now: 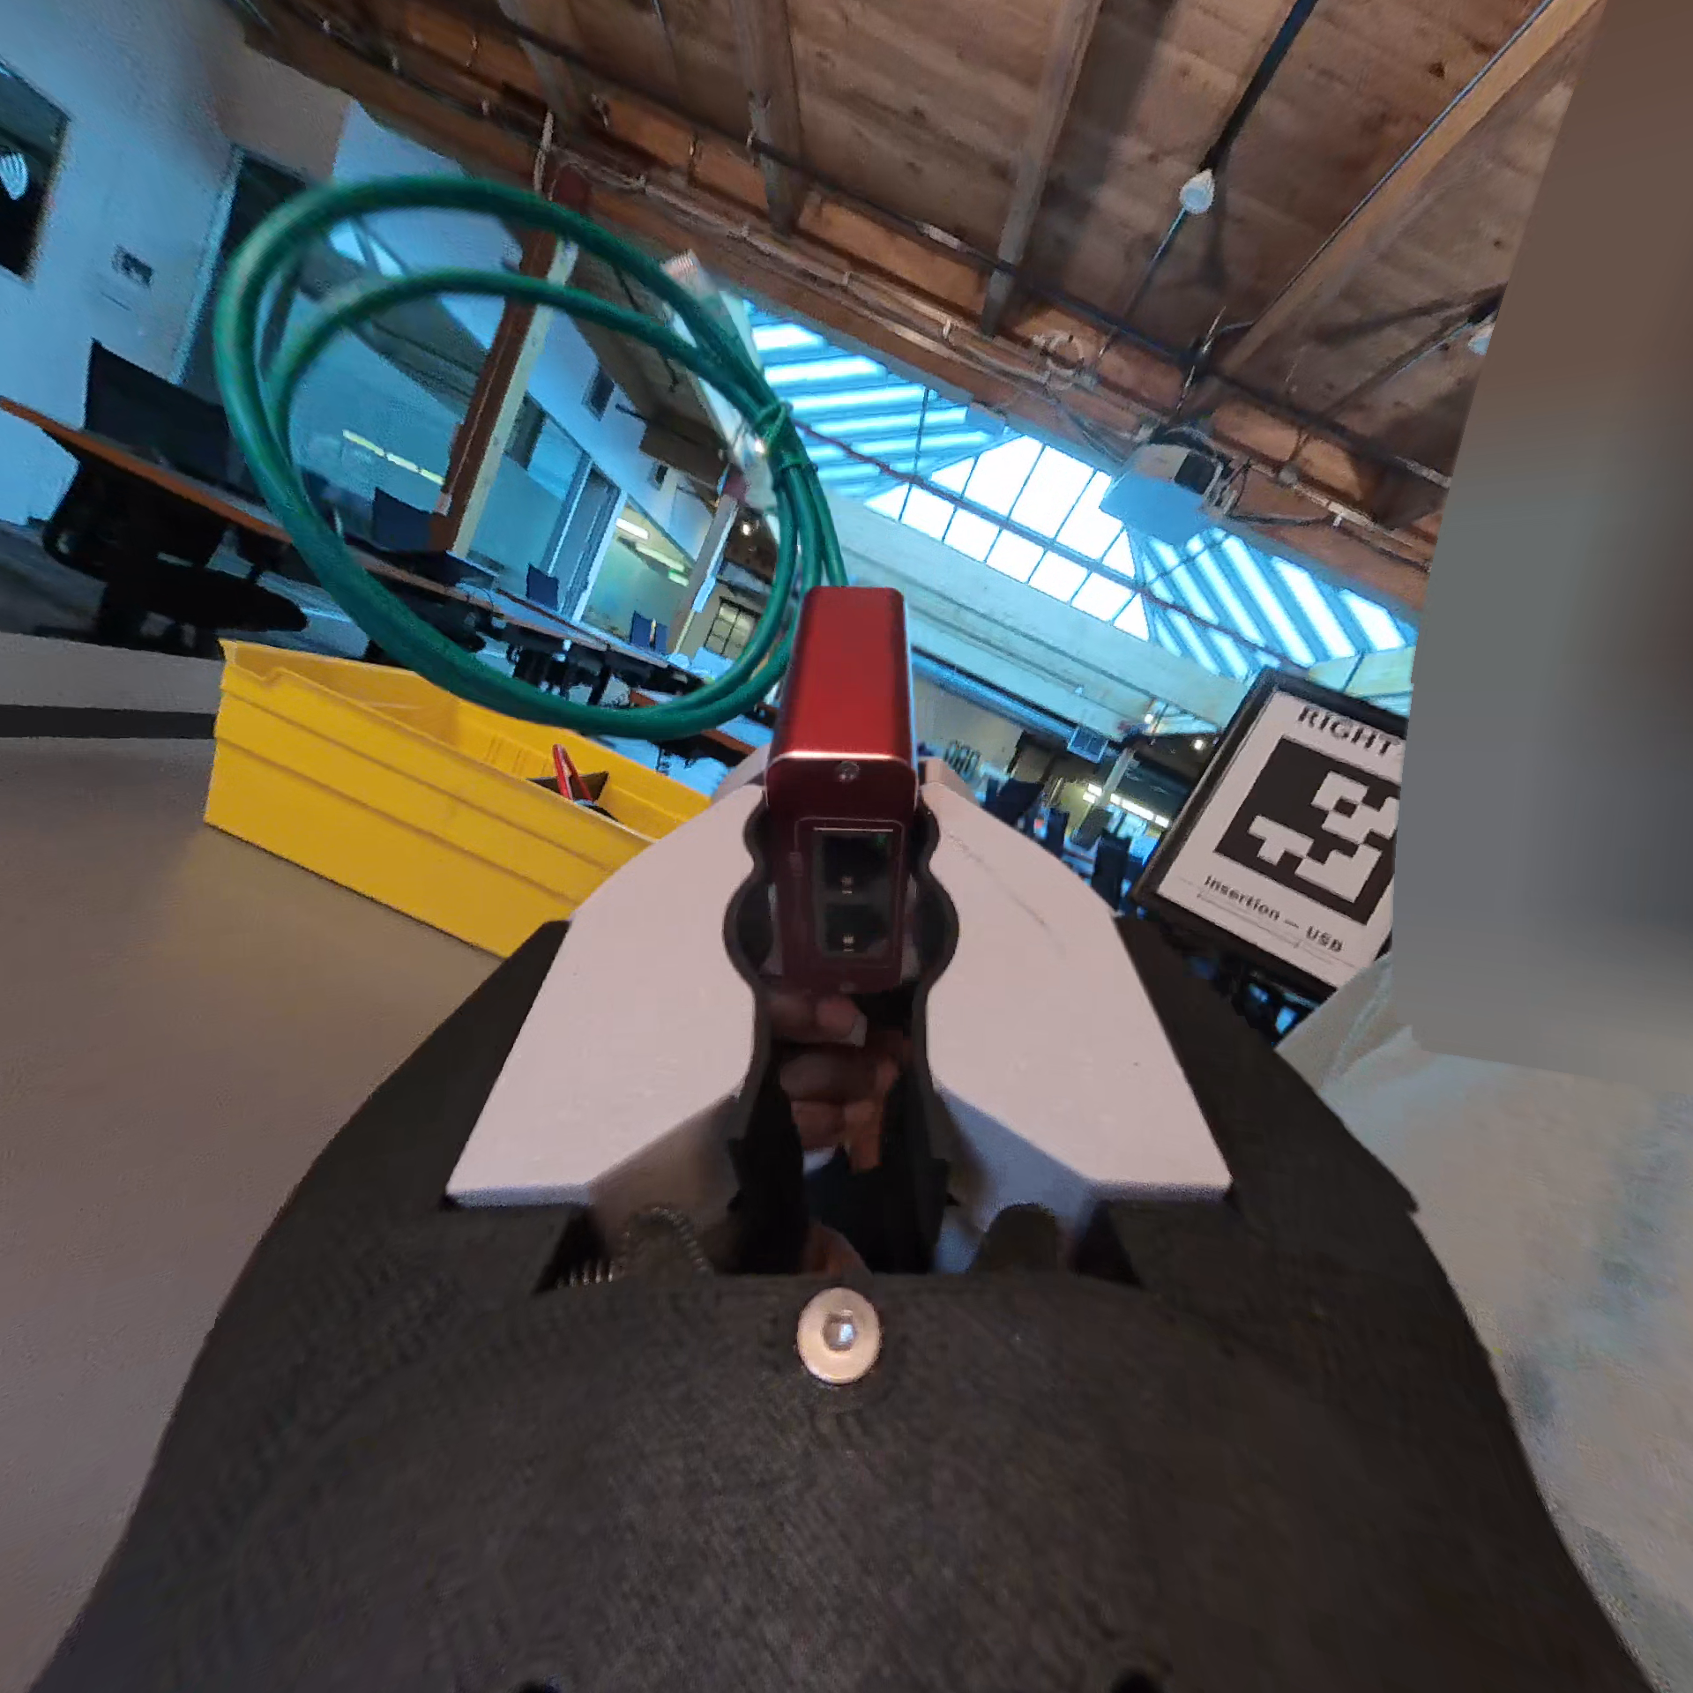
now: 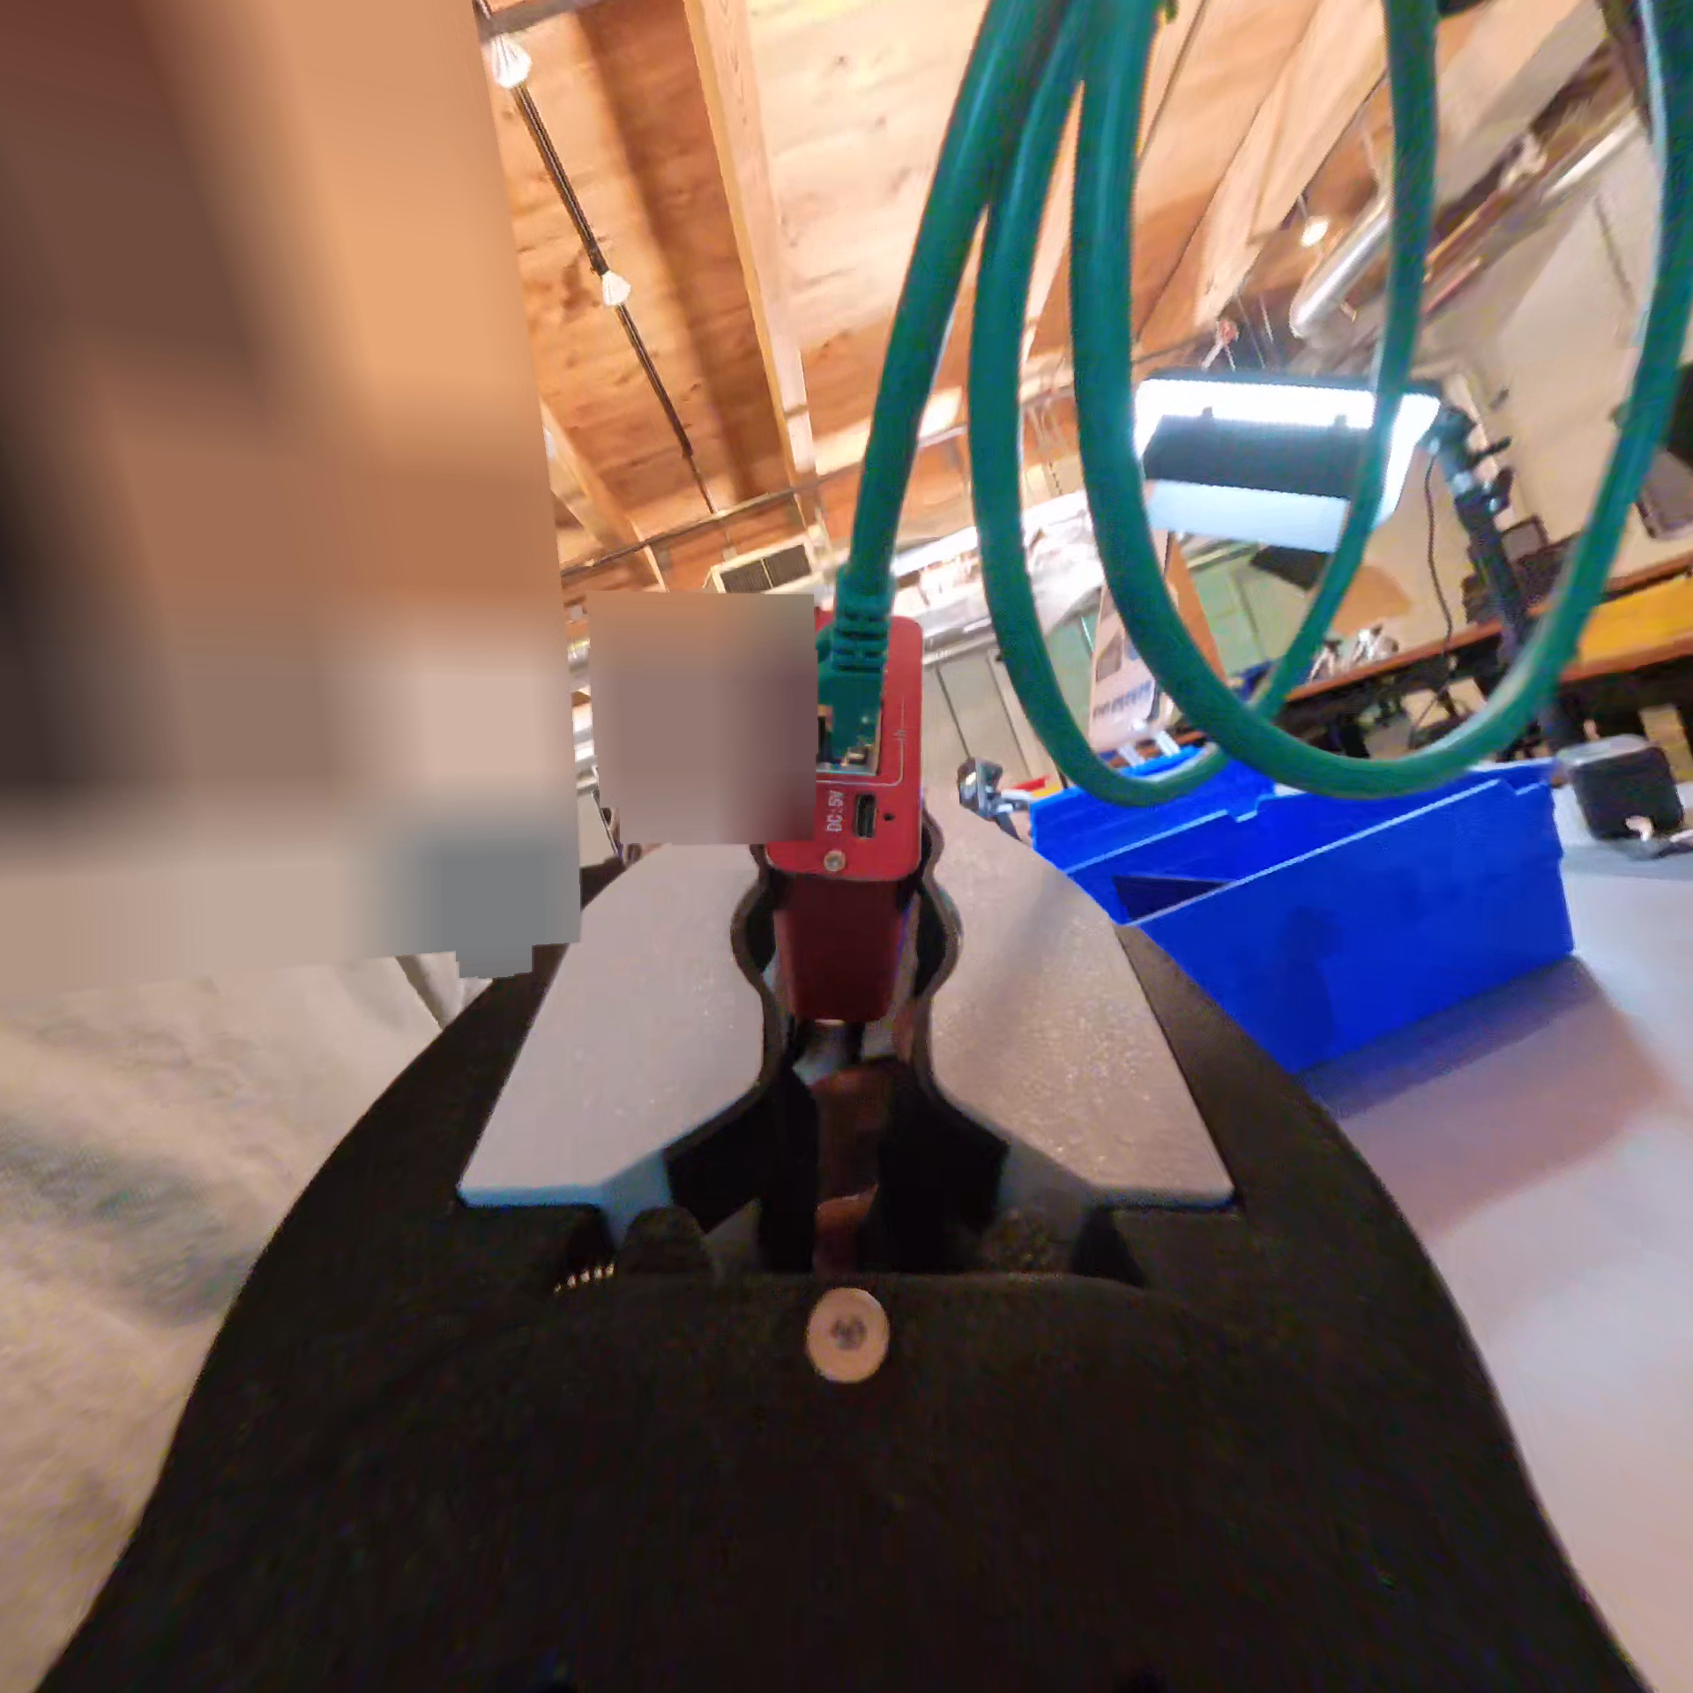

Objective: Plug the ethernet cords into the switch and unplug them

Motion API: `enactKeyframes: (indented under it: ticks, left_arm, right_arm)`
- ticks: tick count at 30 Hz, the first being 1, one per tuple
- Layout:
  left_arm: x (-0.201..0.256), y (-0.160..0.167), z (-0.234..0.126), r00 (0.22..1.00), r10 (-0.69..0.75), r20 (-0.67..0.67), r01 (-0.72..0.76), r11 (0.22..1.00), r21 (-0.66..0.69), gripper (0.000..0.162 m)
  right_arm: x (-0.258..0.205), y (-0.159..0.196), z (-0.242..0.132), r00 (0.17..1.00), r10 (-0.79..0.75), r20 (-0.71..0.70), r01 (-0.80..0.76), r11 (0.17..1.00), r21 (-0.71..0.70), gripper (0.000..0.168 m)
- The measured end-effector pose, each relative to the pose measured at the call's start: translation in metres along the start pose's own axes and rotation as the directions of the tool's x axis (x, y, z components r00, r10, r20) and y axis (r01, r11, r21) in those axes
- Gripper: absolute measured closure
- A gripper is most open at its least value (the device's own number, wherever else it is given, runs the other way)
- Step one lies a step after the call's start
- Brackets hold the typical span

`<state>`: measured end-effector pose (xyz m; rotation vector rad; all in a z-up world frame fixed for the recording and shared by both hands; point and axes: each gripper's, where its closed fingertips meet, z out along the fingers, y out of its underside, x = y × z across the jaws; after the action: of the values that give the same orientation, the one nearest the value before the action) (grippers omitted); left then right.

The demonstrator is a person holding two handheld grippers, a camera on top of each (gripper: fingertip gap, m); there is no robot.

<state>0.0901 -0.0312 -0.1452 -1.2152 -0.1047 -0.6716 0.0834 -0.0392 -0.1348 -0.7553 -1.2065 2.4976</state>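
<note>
In the left wrist view, my left gripper [image 1: 838,879] is shut on a small red switch [image 1: 843,696]. Two empty ports on its near face look at the camera. A green ethernet cord [image 1: 275,385] leaves its far end, loops high to the left, and ends in a free clear plug [image 1: 682,270]. In the right wrist view, my right gripper [image 2: 843,925] is shut on the red switch [image 2: 861,824]. A green plug [image 2: 857,660] sits in a port on the face turned to the camera. The cord [image 2: 1008,458] loops overhead. A hand shows through the gap behind each gripper's fingers.
A yellow bin [image 1: 385,806] stands on the grey table at the left, and a framed marker sign [image 1: 1283,824] at the right. A blue bin [image 2: 1328,916] stands right of the right gripper, with a small black object [image 2: 1622,788] beyond it. A person's white clothing [image 2: 137,1145] is close. The grippers are tip to tip, or close to it.
</note>
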Motion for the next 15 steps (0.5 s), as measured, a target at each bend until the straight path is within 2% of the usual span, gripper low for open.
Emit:
enactKeyframes:
  ticks: [3,6,9,11,13,14,15]
  left_arm:
    - [-0.001,0.004,-0.007,1.000,-0.006,-0.008,0.005,0.996,-0.091,0.136]
    - [0.001,0.008,-0.015,1.000,0.024,-0.020,-0.027,0.982,-0.186,0.136]
    - [0.000,0.004,-0.019,0.998,0.056,-0.011,-0.057,0.980,-0.193,0.136]
    - [0.001,-0.002,-0.017,0.998,0.062,-0.015,-0.063,0.989,-0.135,0.135]
    - [0.002,0.005,-0.012,0.999,0.030,-0.038,-0.036,0.988,-0.149,0.115]
    - [0.003,0.012,-0.011,0.998,0.026,-0.051,-0.035,0.983,-0.182,0.113]
    - [0.004,0.015,-0.009,0.997,0.036,-0.065,-0.048,0.981,-0.187,0.122]
  right_arm:
    - [0.001,0.010,-0.003,1.000,-0.018,0.002,0.018,0.990,-0.139,0.140]
    - [-0.003,0.012,-0.003,0.999,-0.001,0.035,0.008,0.979,-0.205,0.140]
    - [-0.004,0.017,-0.001,0.999,-0.017,0.049,0.029,0.966,-0.258,0.142]
    - [-0.004,0.013,0.002,0.997,-0.059,0.041,0.066,0.978,-0.198,0.142]
    - [-0.007,0.009,0.006,0.998,-0.002,0.056,0.008,0.995,-0.100,0.142]
    - [-0.008,0.010,0.008,0.997,0.028,0.065,-0.023,0.997,-0.075,0.142]
    - [-0.007,0.013,0.010,0.997,0.048,0.064,-0.043,0.997,-0.071,0.142]
